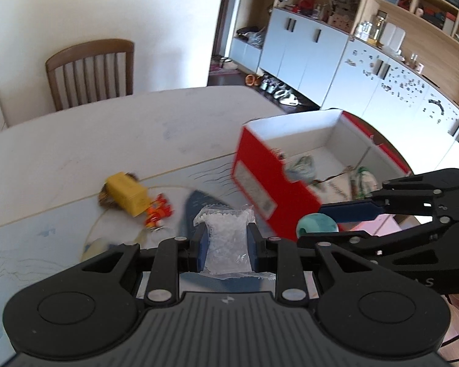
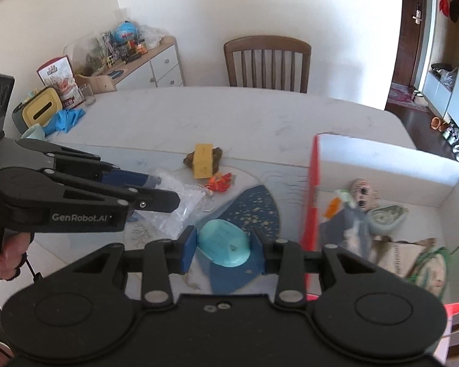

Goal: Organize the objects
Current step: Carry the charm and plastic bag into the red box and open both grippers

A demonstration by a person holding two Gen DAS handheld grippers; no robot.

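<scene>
Nearest, the left tool (image 1: 226, 249) is clamped on a clear plastic bag of white pellets (image 1: 226, 238), the bag standing up between its blue pads above the table (image 1: 137, 128). The right tool (image 2: 225, 246) grips a turquoise oval piece (image 2: 223, 246) pinched between its pads, over a dark blue starry patch of the mat (image 2: 254, 208). Just to the right sits an open red box (image 1: 260, 180) with white inner walls, holding a skull-like figure (image 2: 364, 192) and other small items. Farther out on the table lie a yellow block (image 2: 203, 160), touching a brown tuft, and an orange toy (image 2: 220, 182). A wooden chair (image 2: 267, 61) stands beyond.
</scene>
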